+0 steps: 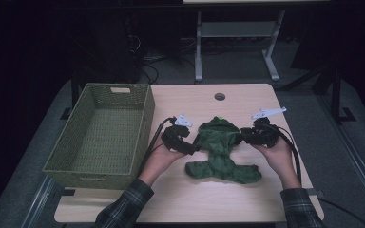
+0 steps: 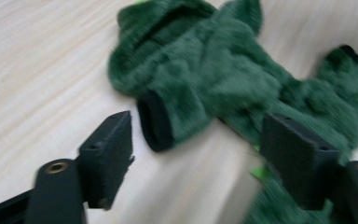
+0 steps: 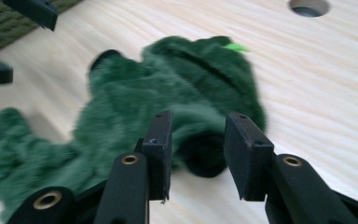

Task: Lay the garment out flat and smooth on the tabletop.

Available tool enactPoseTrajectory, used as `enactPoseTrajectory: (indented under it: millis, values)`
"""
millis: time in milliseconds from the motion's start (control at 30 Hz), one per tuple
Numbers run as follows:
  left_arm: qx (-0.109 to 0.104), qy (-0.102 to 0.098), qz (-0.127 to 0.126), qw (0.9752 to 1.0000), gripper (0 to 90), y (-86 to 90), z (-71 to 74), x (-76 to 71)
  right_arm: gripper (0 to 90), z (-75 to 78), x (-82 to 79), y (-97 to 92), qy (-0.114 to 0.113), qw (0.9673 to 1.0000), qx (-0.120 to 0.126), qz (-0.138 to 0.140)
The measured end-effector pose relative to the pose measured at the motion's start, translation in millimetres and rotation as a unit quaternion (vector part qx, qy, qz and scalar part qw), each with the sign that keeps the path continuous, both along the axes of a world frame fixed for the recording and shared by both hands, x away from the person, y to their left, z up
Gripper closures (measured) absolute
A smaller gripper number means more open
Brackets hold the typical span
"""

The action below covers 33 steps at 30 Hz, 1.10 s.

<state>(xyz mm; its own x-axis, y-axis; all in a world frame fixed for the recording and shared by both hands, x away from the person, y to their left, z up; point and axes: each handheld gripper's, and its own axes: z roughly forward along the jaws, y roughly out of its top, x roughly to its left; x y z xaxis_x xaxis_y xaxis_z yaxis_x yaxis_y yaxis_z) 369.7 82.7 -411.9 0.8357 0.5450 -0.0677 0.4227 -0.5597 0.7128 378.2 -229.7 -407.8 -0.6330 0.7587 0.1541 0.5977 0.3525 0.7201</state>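
A small green fleece garment (image 1: pixel 221 152) lies spread on the pale wooden worktop (image 1: pixel 247 199), about at its centre, between the two grippers. Its hood end points away from the person and its lower hem spreads toward them. A bright green tag near the hood (image 3: pixel 235 47) is too small to read.

The left gripper (image 1: pixel 190 145) sits at the garment's left sleeve. In the left gripper view its fingers (image 2: pixel 107 154) stand wide apart, with the black-lined sleeve cuff (image 2: pixel 154 120) lying near the gap between them but not touched. That view is blurred, and the lower edge of the garment runs out of frame.

The right gripper (image 1: pixel 247 136) sits at the right sleeve. In the right gripper view its fingers (image 3: pixel 161 149) are fairly narrow and flank the dark cuff opening (image 3: pixel 205 154); whether they touch the fleece cannot be told, since the cuff is partly hidden behind them.

A woven green basket (image 1: pixel 123 164) stands on the left part of the worktop, just beside the left hand (image 1: pixel 164 159), its inside bare. A round cable hole (image 1: pixel 219 97) is cut near the worktop's far edge.

The room beyond is dark. A grey table frame (image 1: pixel 198 52) and loose cables on the floor (image 1: pixel 147 64) can be made out; the rest is lost in shadow. The person's plaid sleeves (image 1: pixel 123 209) are cut off at the bottom edge.
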Motion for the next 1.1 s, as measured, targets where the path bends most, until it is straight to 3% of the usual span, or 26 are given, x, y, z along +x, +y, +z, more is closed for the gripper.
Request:
enactPoseTrajectory:
  millis: [67,233,333,467,633,767,967,1033,1100]
  values:
    - [0.009,-0.004,-0.001,1.0000,18.4,2.4,-2.7,-10.2,63.2,-0.3,-6.3,5.4,-0.014,0.9999,0.003,0.009]
    - [0.012,-0.011,-0.006,0.9999,14.1,11.7,-11.0,-32.8,63.0,-0.9,-19.1,20.4,-0.008,0.9996,-0.007,0.027]
    - [0.019,-0.012,-0.005,0.9997,13.5,18.0,-17.4,-46.1,63.3,-2.0,-27.6,27.7,-0.021,0.9989,-0.015,0.039]
    - [0.032,-0.010,-0.008,0.9994,13.2,27.2,-25.7,-62.8,64.0,-2.9,-35.4,37.0,-0.018,0.9983,-0.015,0.054]
    - [0.032,0.000,-0.008,0.9994,12.9,34.1,-35.2,-79.4,65.8,0.7,-45.2,50.9,-0.020,0.9967,0.007,0.078]
    - [0.052,0.005,-0.011,0.9986,12.9,36.3,-43.3,-85.3,69.2,2.6,-52.3,66.3,-0.019,0.9947,0.014,0.100]
    - [0.061,0.017,-0.011,0.9979,12.7,41.1,-53.2,-91.8,72.6,-1.4,-63.6,95.3,-0.023,0.9903,0.016,0.136]
    - [0.062,-0.003,-0.019,0.9979,12.5,42.5,-56.6,-95.2,72.4,-2.9,-66.3,105.8,-0.020,0.9887,0.016,0.148]
    - [0.051,-0.009,-0.021,0.9984,12.5,44.3,-58.5,-96.7,72.4,-4.8,-69.6,115.9,-0.020,0.9869,0.012,0.160]
